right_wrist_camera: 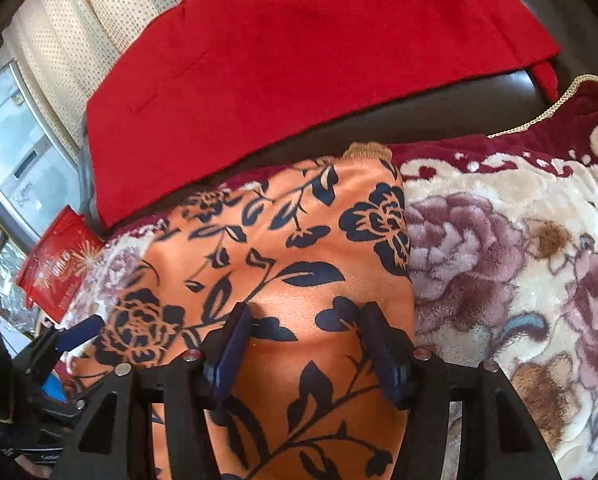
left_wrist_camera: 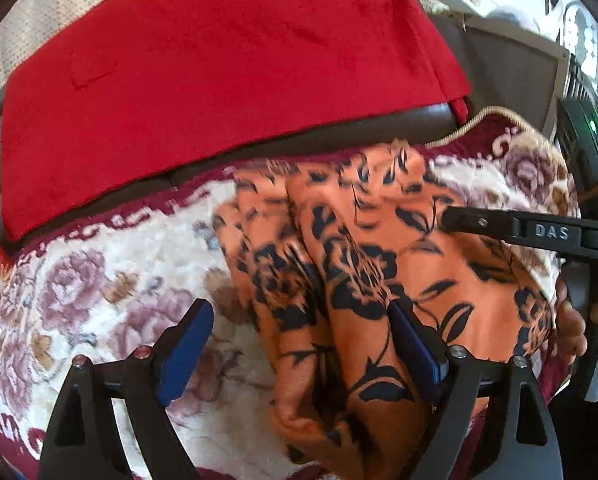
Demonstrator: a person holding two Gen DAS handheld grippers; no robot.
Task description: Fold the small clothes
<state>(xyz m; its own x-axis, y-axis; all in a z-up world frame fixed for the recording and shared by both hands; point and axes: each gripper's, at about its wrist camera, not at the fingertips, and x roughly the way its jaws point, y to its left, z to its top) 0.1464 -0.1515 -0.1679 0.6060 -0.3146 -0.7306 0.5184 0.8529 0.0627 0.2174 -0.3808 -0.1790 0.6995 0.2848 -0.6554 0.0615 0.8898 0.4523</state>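
An orange garment with dark blue flowers [left_wrist_camera: 363, 264] lies in lengthwise folds on a floral blanket [left_wrist_camera: 111, 296]. It also shows in the right wrist view [right_wrist_camera: 283, 248]. My left gripper [left_wrist_camera: 301, 316] is open just above the garment's left part, its right finger over the cloth and its left finger over the blanket. My right gripper [right_wrist_camera: 305, 316] is open, its blue pads resting on or just above the garment's near part. The right gripper also shows from the side in the left wrist view [left_wrist_camera: 451, 218], its fingers lying over the garment's right side.
A red cloth [left_wrist_camera: 219, 68] is draped over a dark sofa back [left_wrist_camera: 339, 136] behind the blanket. It also shows in the right wrist view [right_wrist_camera: 299, 52]. A red packet [right_wrist_camera: 59, 264] lies at the left edge. Curtains [right_wrist_camera: 111, 20] hang behind.
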